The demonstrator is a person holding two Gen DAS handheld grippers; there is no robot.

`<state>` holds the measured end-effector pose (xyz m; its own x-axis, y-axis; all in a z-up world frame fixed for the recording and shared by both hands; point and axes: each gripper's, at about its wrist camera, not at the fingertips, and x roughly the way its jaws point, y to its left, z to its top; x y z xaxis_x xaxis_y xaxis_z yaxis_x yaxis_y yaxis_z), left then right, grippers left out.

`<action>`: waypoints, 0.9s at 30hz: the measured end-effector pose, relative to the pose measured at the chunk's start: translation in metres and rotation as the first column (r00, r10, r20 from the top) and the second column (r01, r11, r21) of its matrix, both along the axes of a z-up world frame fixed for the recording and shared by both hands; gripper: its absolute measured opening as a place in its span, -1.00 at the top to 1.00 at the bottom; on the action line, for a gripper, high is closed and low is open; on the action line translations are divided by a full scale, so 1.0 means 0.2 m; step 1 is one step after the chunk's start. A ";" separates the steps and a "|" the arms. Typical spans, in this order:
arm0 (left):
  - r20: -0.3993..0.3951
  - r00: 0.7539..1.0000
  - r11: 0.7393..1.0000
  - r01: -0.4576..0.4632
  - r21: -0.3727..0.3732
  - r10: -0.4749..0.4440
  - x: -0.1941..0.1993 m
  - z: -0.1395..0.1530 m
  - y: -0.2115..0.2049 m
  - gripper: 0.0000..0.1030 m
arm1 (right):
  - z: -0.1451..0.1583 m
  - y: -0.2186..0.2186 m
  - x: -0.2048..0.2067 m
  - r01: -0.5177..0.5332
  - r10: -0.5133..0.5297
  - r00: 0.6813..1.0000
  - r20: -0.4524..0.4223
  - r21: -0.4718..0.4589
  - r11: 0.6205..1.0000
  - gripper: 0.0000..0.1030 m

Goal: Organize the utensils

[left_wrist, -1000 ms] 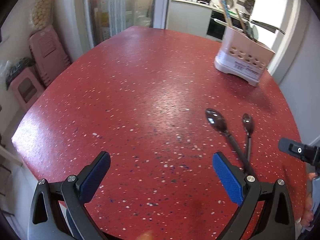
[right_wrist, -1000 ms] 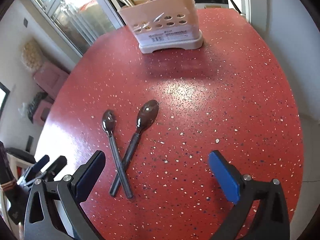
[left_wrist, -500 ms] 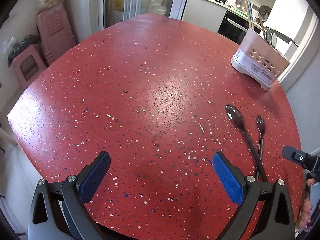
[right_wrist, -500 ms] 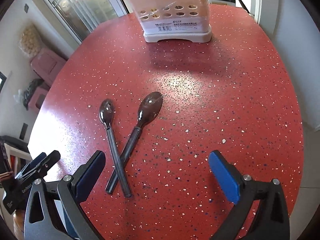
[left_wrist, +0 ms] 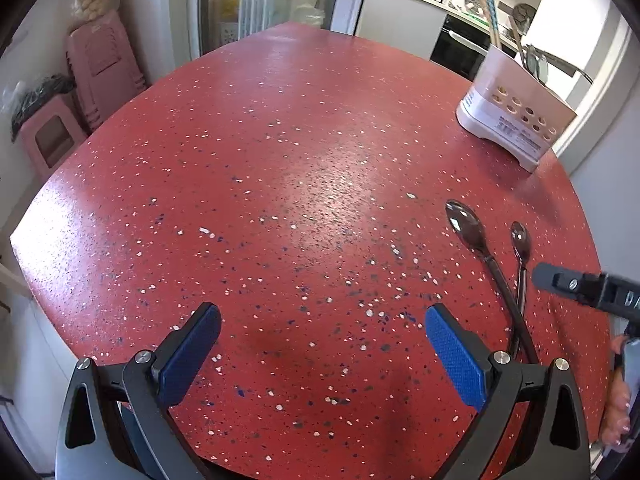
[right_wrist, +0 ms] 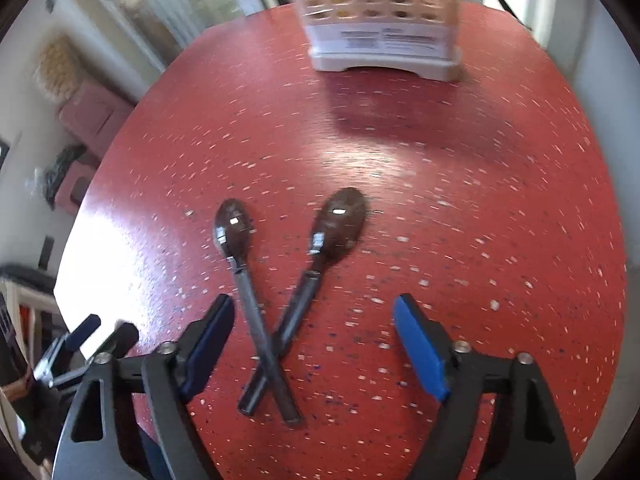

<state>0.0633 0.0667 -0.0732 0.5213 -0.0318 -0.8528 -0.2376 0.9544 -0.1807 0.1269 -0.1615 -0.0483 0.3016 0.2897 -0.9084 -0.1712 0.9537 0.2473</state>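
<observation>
- Right wrist view: two dark spoons lie on the red speckled tabletop (right_wrist: pixel 500 184), their handles crossing in an X at the near ends.
- The small spoon (right_wrist: pixel 239 258) has its bowl on the far left; its long axis runs from there toward the near right, and its handle lies over the other one.
- The large spoon (right_wrist: pixel 324 248) has its bowl on the far right; its long axis runs from there toward the near left.
- Both bowls point away, toward the white utensil holder (right_wrist: pixel 380 20) that stands at the far edge of the tabletop.
- The right hand-held gripper (right_wrist: pixel 314 332) is over the crossed handles. Its jaws are closing, with the handles between them, but the blue pads (right_wrist: pixel 420 350) do not touch the handles.
- Left wrist view: the left hand-held gripper (left_wrist: pixel 320 340) has its jaws wide apart with only bare tabletop between them.
- The spoons are to its right, near the right edge of the tabletop, and the holder with utensils stands at the far right.
</observation>
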 end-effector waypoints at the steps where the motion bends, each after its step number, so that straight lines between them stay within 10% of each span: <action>1: -0.001 1.000 1.000 -0.011 -0.005 0.011 0.00 0.00 0.02 -1.00 | 0.00 0.04 0.00 -0.038 0.038 0.999 0.009 -0.017 0.999 -0.47; 15: -0.022 1.000 0.999 -0.020 0.029 0.020 0.00 0.00 0.11 -1.00 | -0.05 0.42 0.06 -0.306 0.320 0.948 0.004 -0.283 0.909 0.25; 19: -0.031 0.999 1.000 0.010 0.020 -0.010 0.03 0.01 0.07 -1.00 | -0.05 0.41 0.07 -0.300 0.309 0.951 -0.006 -0.256 0.919 0.75; 27: -0.043 0.986 0.987 0.161 0.028 -0.159 0.12 0.03 -0.16 -1.00 | 0.02 0.10 0.10 -0.180 0.183 0.983 0.032 -0.082 0.980 0.75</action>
<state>0.0880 0.0337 -0.0674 0.4766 -0.0852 -0.8750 -0.0879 0.9857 -0.1439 0.1460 -0.1409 -0.0450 0.2864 0.2712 -0.9189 -0.3515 0.9220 0.1626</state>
